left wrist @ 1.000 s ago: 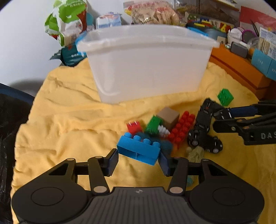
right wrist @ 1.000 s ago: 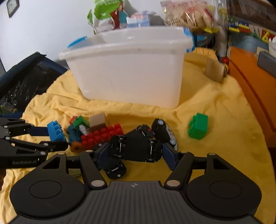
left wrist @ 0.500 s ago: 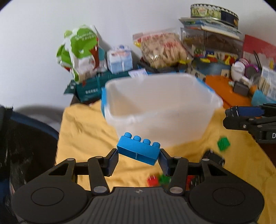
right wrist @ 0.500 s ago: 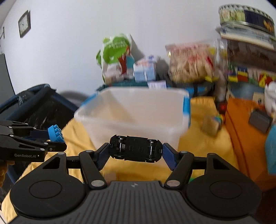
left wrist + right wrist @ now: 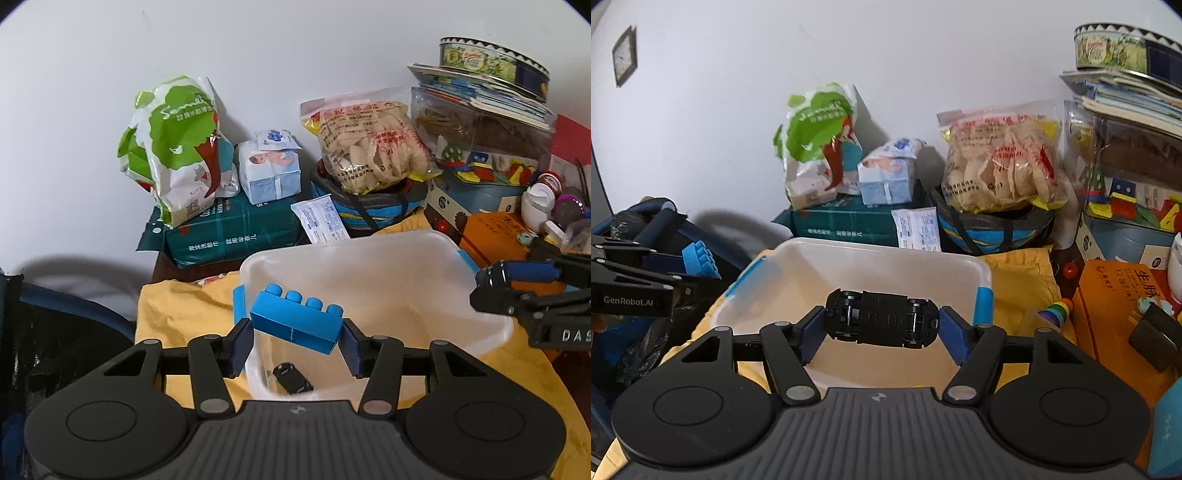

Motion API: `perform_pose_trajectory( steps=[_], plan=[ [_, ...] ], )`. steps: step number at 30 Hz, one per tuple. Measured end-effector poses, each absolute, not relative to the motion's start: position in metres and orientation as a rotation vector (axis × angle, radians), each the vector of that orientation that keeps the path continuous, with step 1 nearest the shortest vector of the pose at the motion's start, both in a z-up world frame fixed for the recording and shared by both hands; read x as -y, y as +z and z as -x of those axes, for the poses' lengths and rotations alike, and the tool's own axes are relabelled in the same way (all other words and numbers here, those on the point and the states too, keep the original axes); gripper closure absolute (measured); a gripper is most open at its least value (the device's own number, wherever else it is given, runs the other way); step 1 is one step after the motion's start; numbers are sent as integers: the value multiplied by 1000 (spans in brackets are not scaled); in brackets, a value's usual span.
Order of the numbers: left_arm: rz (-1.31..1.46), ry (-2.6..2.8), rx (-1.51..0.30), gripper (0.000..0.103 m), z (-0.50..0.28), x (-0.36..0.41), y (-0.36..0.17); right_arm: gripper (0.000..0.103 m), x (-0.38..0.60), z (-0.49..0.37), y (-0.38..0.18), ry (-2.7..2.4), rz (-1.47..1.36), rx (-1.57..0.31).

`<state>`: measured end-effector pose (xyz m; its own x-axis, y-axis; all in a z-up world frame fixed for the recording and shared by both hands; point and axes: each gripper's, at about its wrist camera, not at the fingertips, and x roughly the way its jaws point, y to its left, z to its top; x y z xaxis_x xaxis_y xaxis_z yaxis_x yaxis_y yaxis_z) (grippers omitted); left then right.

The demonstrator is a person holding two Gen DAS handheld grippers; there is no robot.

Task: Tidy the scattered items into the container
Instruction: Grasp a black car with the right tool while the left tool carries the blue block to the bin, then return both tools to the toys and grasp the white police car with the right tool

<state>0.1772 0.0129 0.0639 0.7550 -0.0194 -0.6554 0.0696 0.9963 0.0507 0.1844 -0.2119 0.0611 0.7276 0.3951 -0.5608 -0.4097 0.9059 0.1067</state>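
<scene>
My left gripper (image 5: 295, 341) is shut on a blue toy brick (image 5: 295, 321) and holds it above the near left rim of the clear plastic container (image 5: 424, 251). A small black object (image 5: 291, 376) lies at the container's near wall. My right gripper (image 5: 882, 332) is shut on a black toy car (image 5: 882, 323), underside facing me, above the container's (image 5: 886, 254) near rim. The left gripper with its brick (image 5: 700, 258) shows at the left of the right wrist view. The right gripper (image 5: 517, 291) shows at the right of the left wrist view.
The container sits on a yellow cloth (image 5: 177, 310). Behind it stand a green snack bag (image 5: 177, 147), a tissue pack (image 5: 269, 170), a bag of crackers (image 5: 369, 147) and stacked toy boxes (image 5: 480, 147). An orange box (image 5: 1115, 295) lies at the right. A dark bag (image 5: 55, 332) lies at the left.
Both grippers have risen from the cloth with their objects and now hang over the container's rim. The scattered toys on the cloth have dropped out of view.
</scene>
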Motion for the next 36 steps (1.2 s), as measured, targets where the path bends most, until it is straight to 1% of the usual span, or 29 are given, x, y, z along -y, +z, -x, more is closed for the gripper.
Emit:
perform_pose_trajectory(
  steps=[6, 7, 8, 10, 17, 22, 27, 32, 34, 36],
  plan=[
    [-59, -28, -786, 48, -211, -14, 53, 34, 201, -213, 54, 446, 63, -693],
    [-60, -22, -804, 46, -217, -14, 51, 33, 199, -217, 52, 445, 69, -704],
    [-63, -17, -825, 38, -223, -13, 48, 33, 196, -221, 50, 447, 79, -717],
    [-85, -5, -837, 33, -230, -13, 44, 18, 192, -227, 47, 441, 102, -730],
    [-127, 13, -841, 33, -227, -19, 36, 18, 192, -224, 44, 457, 109, -716],
    [-123, -16, -786, 33, -186, -19, 33, 18, 206, -195, 48, 486, 75, -648],
    [-91, -45, -785, 33, -124, -11, 9, 19, 228, -153, 37, 499, 61, -612],
    [-113, -96, -834, 33, -70, 11, -28, 21, 243, -122, 2, 490, 96, -677],
    [-96, -115, -852, 33, -54, 19, -40, 26, 248, -117, -13, 480, 94, -719],
    [-85, -155, -855, 33, -41, 29, -50, 29, 251, -113, -25, 472, 94, -748]
  ],
)
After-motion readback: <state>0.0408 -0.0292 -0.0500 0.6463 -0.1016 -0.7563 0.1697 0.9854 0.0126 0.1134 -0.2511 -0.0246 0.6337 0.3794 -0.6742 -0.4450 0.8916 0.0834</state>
